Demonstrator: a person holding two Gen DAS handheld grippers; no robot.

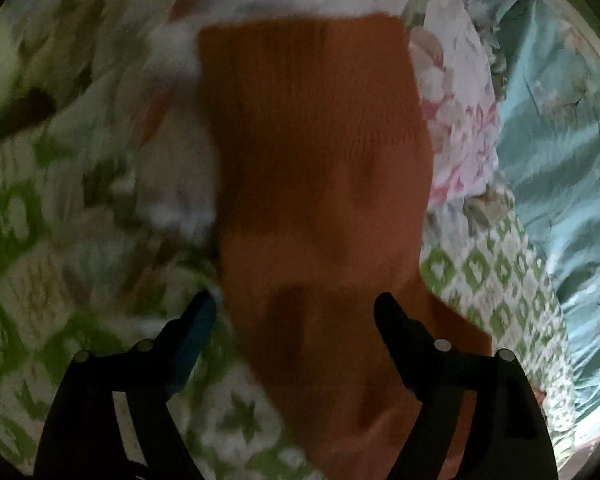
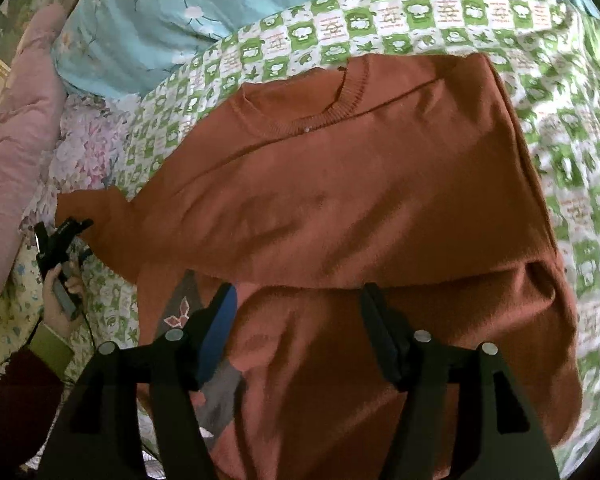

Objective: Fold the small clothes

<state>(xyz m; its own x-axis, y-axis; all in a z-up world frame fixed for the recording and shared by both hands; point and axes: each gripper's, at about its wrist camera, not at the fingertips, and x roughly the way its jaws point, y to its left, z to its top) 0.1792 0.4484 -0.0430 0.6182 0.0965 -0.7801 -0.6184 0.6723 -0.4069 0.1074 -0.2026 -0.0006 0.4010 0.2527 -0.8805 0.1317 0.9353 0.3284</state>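
A rust-orange knitted sweater lies spread on the bed, its ribbed collar at the far side and a grey patterned patch near its lower left. My right gripper hovers open over the sweater's near part, with nothing pinched between the fingers. One sleeve reaches out to the left, and there my left gripper sits in a person's hand. In the blurred left wrist view that sleeve runs away from me, and the left gripper stands open above it, the pads clear of the cloth.
A green-and-white checked bedspread covers the bed under the sweater. A turquoise flowered quilt lies at the far left, next to a pink padded cover and a pink floral cloth.
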